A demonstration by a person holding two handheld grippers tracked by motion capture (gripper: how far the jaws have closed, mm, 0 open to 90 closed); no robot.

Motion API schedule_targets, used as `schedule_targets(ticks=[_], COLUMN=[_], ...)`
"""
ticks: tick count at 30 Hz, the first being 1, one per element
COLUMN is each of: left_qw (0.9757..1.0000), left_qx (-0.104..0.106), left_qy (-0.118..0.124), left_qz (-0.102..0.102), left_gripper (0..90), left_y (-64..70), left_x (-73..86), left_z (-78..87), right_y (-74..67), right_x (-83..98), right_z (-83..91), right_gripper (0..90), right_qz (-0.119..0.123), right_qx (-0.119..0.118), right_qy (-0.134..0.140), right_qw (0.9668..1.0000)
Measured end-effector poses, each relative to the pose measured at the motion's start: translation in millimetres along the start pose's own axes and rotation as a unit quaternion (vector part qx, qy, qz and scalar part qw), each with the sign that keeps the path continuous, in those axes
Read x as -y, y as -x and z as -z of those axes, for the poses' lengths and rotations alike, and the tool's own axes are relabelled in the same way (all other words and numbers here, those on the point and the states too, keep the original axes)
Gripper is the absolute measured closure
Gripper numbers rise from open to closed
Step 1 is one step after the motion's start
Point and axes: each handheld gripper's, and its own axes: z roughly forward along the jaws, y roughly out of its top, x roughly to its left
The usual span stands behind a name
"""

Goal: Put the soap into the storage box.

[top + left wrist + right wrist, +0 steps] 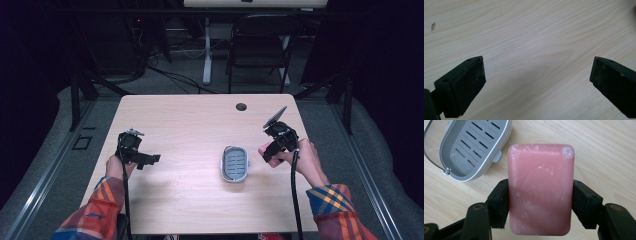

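1. The pink bar of soap [541, 191] is clamped by its two long sides between the fingers [499, 205] of the right gripper [541, 205]. It is held off the counter [190, 125], its broad stamped face turned toward the gripper's camera.
2. In the high view the soap [262, 149] shows as a small pink end at the tip of the right gripper [267, 152], just right of the soap dish [235, 164].
3. The soap dish [471, 147] is a grey oval tray with a slotted floor and a thin wire handle. It lies flat on the counter, and nothing lies in it. In the right gripper view it sits up and to the left of the soap, near it but not touching.
4. The right hand [305, 160] grips its tool to the right of the dish, with a black cable [295, 195] trailing toward the near counter edge.
5. The left gripper [150, 159] is well to the left of the dish. Its fingers [464, 87] are spread wide with only bare wood between them, grasping nothing.
6. Beyond the far edge of the counter from the dish stands a dark folding chair [260, 45].
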Motion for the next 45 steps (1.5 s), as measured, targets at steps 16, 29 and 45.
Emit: schedule_targets(ticks=[16,29,45], left_qw=[1.0,0.9999,0.9999], left_qx=[0.0,0.0,0.002], left_qy=[-0.001,-0.001,-0.002], left_qz=[-0.009,-0.01,-0.014], left_gripper=[0.1,0.1,0.1], left_y=[3.2,3.5,4.7], left_x=[-2.1,-2.8,-4.1], left_z=[-1.2,-1.9,-3.6], right_y=[-6.1,-16.8,-33.6], right_x=[-0.5,-5.5,-16.9], right_z=[4.5,6.8,8.4], right_gripper=[37.3,37.3,37.3], right_qz=[0.008,0.033,0.054], right_qx=[-0.003,-0.004,-0.007], right_qy=[-0.005,-0.013,-0.019], right_qw=[0.9999,0.9994,0.9983])
